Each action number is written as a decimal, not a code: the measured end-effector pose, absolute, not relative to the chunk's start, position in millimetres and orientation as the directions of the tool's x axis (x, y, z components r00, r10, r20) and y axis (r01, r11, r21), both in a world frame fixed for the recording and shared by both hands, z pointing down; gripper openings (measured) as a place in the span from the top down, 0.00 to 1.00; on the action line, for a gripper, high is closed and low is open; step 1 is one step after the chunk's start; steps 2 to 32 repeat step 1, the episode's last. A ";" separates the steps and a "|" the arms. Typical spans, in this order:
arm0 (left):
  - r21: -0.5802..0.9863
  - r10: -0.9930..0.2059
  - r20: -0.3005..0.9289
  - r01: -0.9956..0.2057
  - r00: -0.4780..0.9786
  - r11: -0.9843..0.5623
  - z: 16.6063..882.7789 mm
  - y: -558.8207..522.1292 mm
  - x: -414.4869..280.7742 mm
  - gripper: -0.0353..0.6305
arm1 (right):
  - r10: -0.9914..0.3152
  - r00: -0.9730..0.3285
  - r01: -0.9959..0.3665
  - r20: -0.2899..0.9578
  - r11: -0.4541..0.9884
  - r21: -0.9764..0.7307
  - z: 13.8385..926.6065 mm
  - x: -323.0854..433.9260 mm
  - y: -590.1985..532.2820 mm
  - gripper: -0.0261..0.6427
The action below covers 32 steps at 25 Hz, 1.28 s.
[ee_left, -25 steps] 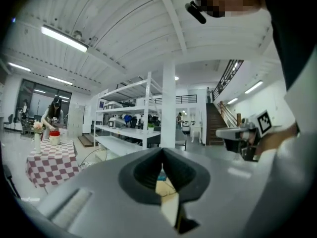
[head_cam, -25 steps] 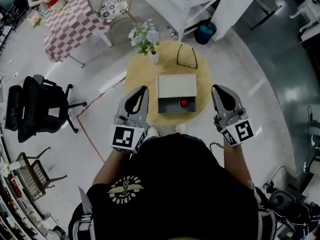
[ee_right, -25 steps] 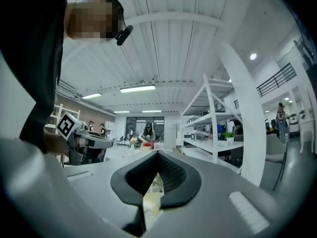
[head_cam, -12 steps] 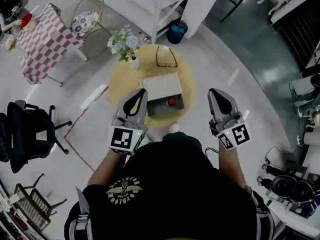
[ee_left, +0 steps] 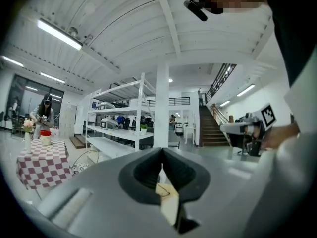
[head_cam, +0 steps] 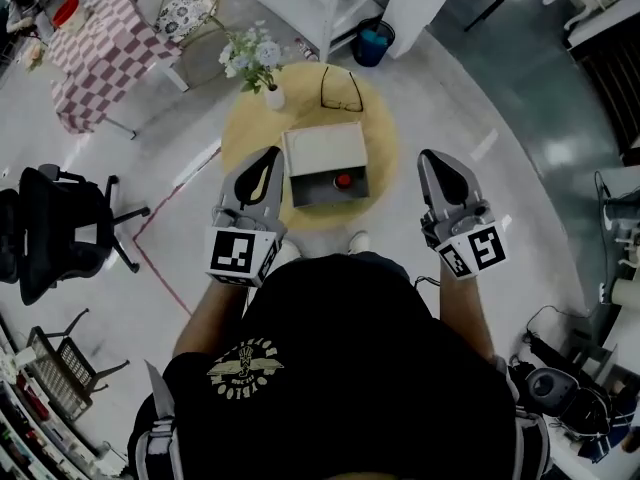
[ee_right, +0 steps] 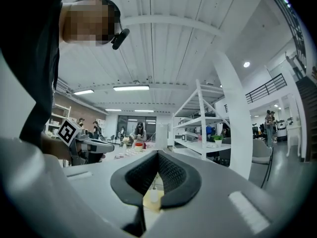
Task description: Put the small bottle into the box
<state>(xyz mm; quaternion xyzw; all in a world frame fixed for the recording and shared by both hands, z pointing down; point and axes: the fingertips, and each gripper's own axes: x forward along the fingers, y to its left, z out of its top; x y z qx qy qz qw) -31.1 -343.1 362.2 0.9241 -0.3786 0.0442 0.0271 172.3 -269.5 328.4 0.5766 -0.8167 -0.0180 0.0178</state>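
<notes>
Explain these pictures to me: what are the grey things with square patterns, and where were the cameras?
No robot here: a person holds a tool in each hand, the left gripper and the right gripper; the patterned cubes belong to them. The top-down picture comes from a camera on the person's head. The other two come from cameras riding on each gripper, looking along its fingers, which are shut in both, holding nothing. Below stands a round yellow table bearing a box with something red inside, a vase of flowers and a pair of glasses.
</notes>
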 end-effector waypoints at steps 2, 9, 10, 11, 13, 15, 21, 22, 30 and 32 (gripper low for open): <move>0.014 -0.708 0.095 -0.712 0.700 -0.702 361.3 -344.7 -27.7 0.95 | -0.939 -0.343 -0.938 0.006 0.343 0.054 328.2 177.1 -271.9 0.95; 0.014 -0.708 0.095 -0.712 0.700 -0.702 361.3 -344.7 -27.7 0.95 | -0.939 -0.343 -0.938 0.006 0.343 0.054 328.2 177.1 -271.9 0.95; 0.014 -0.708 0.095 -0.712 0.700 -0.702 361.3 -344.7 -27.7 0.95 | -0.939 -0.343 -0.938 0.006 0.343 0.054 328.2 177.1 -271.9 0.95; 0.014 -0.708 0.095 -0.712 0.700 -0.702 361.3 -344.7 -27.7 0.95 | -0.939 -0.343 -0.938 0.006 0.343 0.054 328.2 177.1 -271.9 0.95; 0.014 -0.708 0.095 -0.712 0.700 -0.702 361.3 -344.7 -27.7 0.95 | -0.939 -0.343 -0.938 0.006 0.343 0.054 328.2 177.1 -271.9 0.95; 0.014 -0.708 0.095 -0.712 0.700 -0.702 361.3 -344.7 -27.7 0.95 | -0.939 -0.343 -0.938 0.006 0.343 0.054 328.2 177.1 -271.9 0.95; 0.014 -0.708 0.095 -0.712 0.700 -0.702 361.3 -344.7 -27.7 0.95 | -0.939 -0.343 -0.938 0.006 0.343 0.054 328.2 177.1 -271.9 0.95; 0.014 -0.708 0.095 -0.712 0.700 -0.702 361.3 -344.7 -27.7 0.95 | -0.939 -0.343 -0.938 0.006 0.343 0.054 328.2 177.1 -271.9 0.95; 0.014 -0.708 0.095 -0.712 0.700 -0.702 361.3 -344.7 -27.7 0.95 | -0.939 -0.343 -0.938 0.006 0.343 0.054 328.2 177.1 -271.9 0.95; 0.014 -0.708 0.095 -0.712 0.700 -0.702 361.3 -344.7 -27.7 0.95 | -0.939 -0.343 -0.938 0.006 0.343 0.054 328.2 177.1 -271.9 0.95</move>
